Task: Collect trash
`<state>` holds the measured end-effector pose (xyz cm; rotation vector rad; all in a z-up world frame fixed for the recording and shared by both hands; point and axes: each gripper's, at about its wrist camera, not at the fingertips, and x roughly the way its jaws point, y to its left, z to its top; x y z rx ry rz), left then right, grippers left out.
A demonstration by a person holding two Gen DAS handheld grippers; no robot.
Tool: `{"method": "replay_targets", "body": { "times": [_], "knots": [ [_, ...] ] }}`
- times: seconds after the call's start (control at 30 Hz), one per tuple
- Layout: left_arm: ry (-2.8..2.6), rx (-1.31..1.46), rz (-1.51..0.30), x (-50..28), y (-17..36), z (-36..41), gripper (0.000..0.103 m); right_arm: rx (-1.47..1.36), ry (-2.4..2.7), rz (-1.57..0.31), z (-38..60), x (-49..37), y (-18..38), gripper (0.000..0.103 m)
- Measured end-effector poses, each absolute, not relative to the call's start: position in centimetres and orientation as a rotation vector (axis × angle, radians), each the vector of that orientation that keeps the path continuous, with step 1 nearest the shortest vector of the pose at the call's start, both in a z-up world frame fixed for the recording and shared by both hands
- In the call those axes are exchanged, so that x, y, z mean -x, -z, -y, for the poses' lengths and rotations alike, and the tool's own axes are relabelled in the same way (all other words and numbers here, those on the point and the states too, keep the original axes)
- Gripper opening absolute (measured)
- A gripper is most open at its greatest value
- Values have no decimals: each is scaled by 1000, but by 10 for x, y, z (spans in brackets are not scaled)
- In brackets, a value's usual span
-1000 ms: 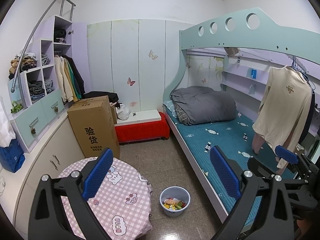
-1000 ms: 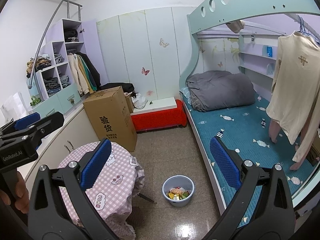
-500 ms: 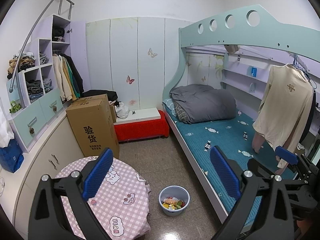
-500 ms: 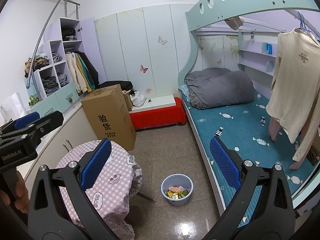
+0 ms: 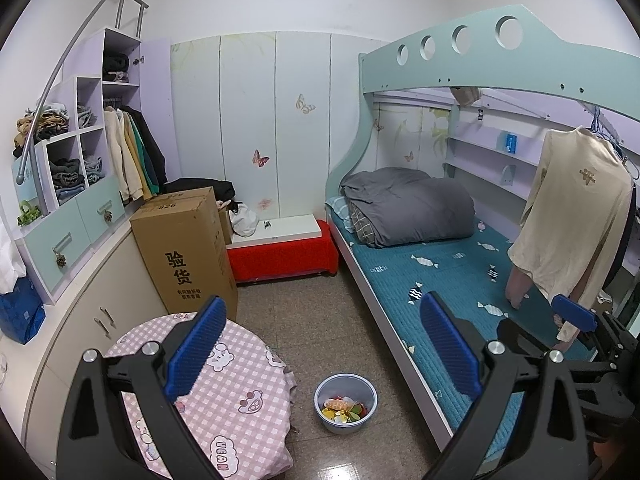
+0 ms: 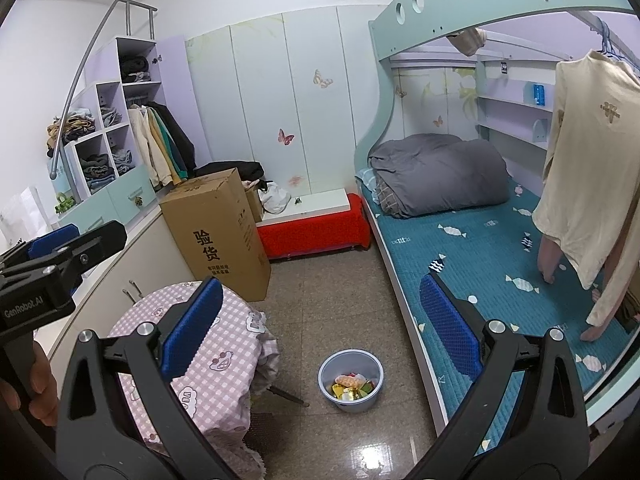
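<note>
Down on the floor, between the round table (image 5: 224,408) and the bed (image 5: 432,280), a small blue bin (image 5: 345,402) is sitting with bright wrappers and scraps of trash (image 5: 343,407) lying inside it. It is looking like much of the picking up is already done, because the floor near the bin is showing no loose bits. The pink checked cloth on the table is looking bare too. Some trash could be hiding where the cameras are not looking, so I cannot tell if any is left. The left gripper (image 5: 320,352) is hanging high above the floor with its blue fingers spread wide and holding nothing. The right gripper (image 6: 320,332) is doing the same, wide apart and carrying nothing.
</note>
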<state>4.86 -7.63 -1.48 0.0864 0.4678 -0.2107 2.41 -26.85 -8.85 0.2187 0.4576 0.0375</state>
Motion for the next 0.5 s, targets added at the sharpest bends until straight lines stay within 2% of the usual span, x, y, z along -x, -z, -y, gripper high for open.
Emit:
{"method": "replay_targets", "body": {
  "times": [0.5],
  "knots": [
    [194,-65,-507,-71,34,94,96,-214,-54,-503,295,-49,105,97]
  ]
}}
